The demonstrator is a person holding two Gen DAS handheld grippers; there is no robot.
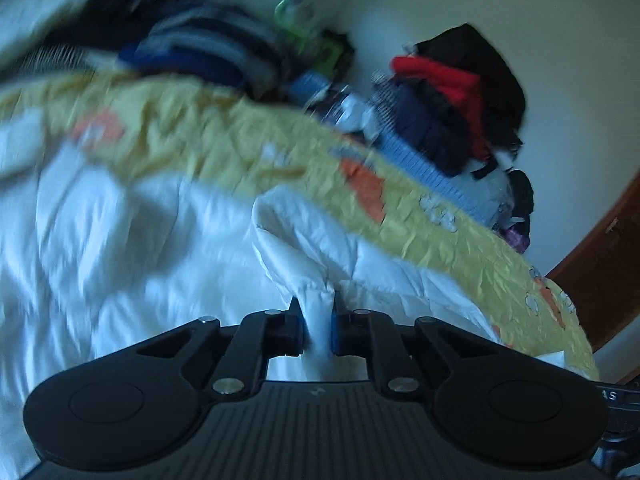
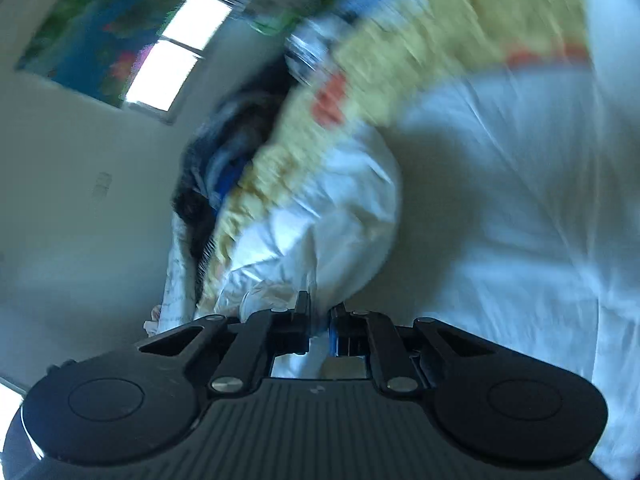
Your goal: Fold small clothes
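Two grippers each pinch a bunch of the same white garment [image 1: 304,240], so the fold is only starting. In the left wrist view, the left gripper [image 1: 317,312] has its jaws pressed together on a gathered tuck of white cloth at six o'clock, and the cloth rises from there toward twelve as a rounded hem or cuff. A white sheet [image 1: 100,248] fills the side from seven to ten o'clock. A yellow quilt [image 1: 224,132] with orange patches crosses from nine to four o'clock. Behind it, a blurred pile of dark clothes [image 1: 200,48] sits at eleven o'clock, and a heap of red and black clothes [image 1: 452,92] at two.

In the right wrist view, the right gripper [image 2: 320,312] is clamped on another fold of the white garment [image 2: 328,216], which bulges from six toward eleven o'clock. A window [image 2: 176,48] shows at ten o'clock, white bedding at three.

No finished fold is visible. The garment looks lifted and crumpled, so spreading, folding and stacking all seem left. Blur hides which kind of garment it is.
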